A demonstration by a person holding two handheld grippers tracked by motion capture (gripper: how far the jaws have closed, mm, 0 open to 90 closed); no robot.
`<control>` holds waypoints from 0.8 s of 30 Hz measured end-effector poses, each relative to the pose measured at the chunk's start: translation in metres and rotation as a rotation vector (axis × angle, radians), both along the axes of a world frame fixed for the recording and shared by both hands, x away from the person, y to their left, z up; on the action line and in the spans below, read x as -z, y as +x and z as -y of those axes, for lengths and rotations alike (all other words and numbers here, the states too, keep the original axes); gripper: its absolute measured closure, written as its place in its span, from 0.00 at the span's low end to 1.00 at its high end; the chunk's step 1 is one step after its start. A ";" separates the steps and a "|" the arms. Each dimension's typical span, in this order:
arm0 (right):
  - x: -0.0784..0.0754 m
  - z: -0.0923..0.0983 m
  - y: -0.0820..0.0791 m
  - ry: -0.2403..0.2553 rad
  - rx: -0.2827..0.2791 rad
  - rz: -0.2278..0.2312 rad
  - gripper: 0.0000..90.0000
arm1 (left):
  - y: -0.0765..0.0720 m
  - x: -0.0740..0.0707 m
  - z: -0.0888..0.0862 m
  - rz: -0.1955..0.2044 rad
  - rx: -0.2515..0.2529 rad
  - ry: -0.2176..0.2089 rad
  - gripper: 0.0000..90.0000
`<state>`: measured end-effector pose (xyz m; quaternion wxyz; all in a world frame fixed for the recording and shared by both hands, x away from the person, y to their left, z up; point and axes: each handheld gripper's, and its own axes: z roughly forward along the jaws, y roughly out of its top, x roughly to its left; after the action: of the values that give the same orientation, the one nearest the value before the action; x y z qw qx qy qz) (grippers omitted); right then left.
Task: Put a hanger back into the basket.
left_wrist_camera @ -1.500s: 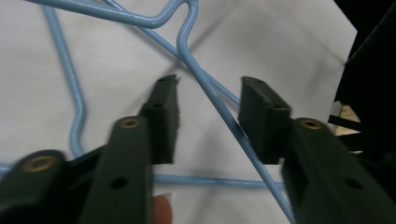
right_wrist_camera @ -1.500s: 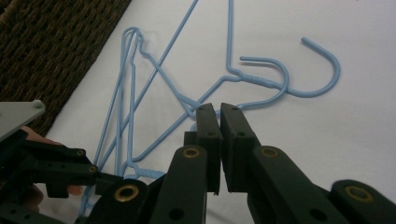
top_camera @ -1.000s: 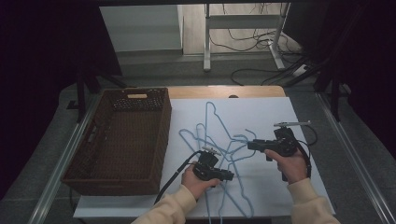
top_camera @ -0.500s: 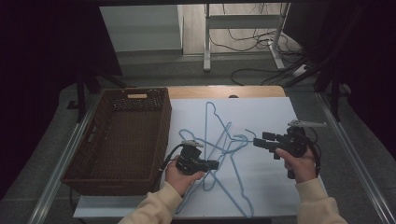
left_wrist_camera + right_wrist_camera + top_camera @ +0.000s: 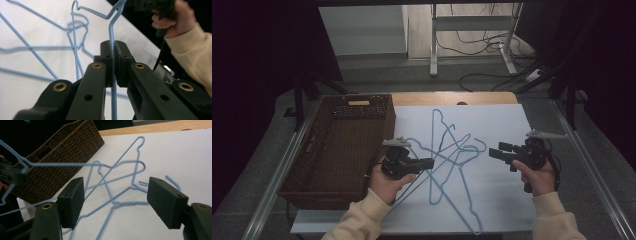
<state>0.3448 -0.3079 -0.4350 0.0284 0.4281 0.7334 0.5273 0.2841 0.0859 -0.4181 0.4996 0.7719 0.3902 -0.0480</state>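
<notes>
Several light-blue wire hangers [image 5: 432,135] lie tangled on the white sheet [image 5: 497,125]. My left gripper [image 5: 428,162] hovers at the pile's left edge beside the basket, shut on the thin wire of one blue hanger [image 5: 111,30], which runs up between its pads. That hanger hangs in the air, stretching across the right gripper view [image 5: 75,164]. My right gripper [image 5: 493,152] is held at the pile's right side; its jaws have just been opening and stand wide [image 5: 115,200], with nothing between them and the hangers lying below.
A dark brown wicker basket [image 5: 312,150] sits at the table's left, its corner close to the left hand [image 5: 62,152]. The table's wooden edge [image 5: 452,97] shows beyond the sheet. Metal rails run along both sides.
My left gripper has moved left toward the basket and upward, lifting one hanger by its wire. My right gripper has drawn back to the right of the pile, its jaws wider.
</notes>
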 end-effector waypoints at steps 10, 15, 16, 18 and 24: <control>0.003 -0.001 0.001 -0.024 -0.010 -0.006 0.34 | -0.010 -0.040 -0.036 0.083 -0.014 -0.027 0.96; 0.004 -0.004 0.001 -0.045 -0.011 -0.008 0.31 | -0.010 -0.050 -0.057 0.101 -0.037 -0.030 0.96; 0.005 -0.004 0.000 -0.053 -0.012 -0.007 0.30 | -0.010 -0.052 -0.062 0.103 -0.044 -0.032 0.96; 0.006 -0.005 0.000 -0.067 -0.019 -0.005 0.30 | -0.009 -0.054 -0.070 0.105 -0.055 -0.038 0.96; 0.009 -0.010 -0.001 -0.127 -0.035 0.015 0.28 | -0.008 -0.057 -0.091 0.109 -0.093 -0.050 0.96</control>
<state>0.3439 -0.2979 -0.4442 0.0518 0.4083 0.7726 0.4833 0.2756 0.1768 -0.3615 0.5409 0.7418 0.3964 0.0076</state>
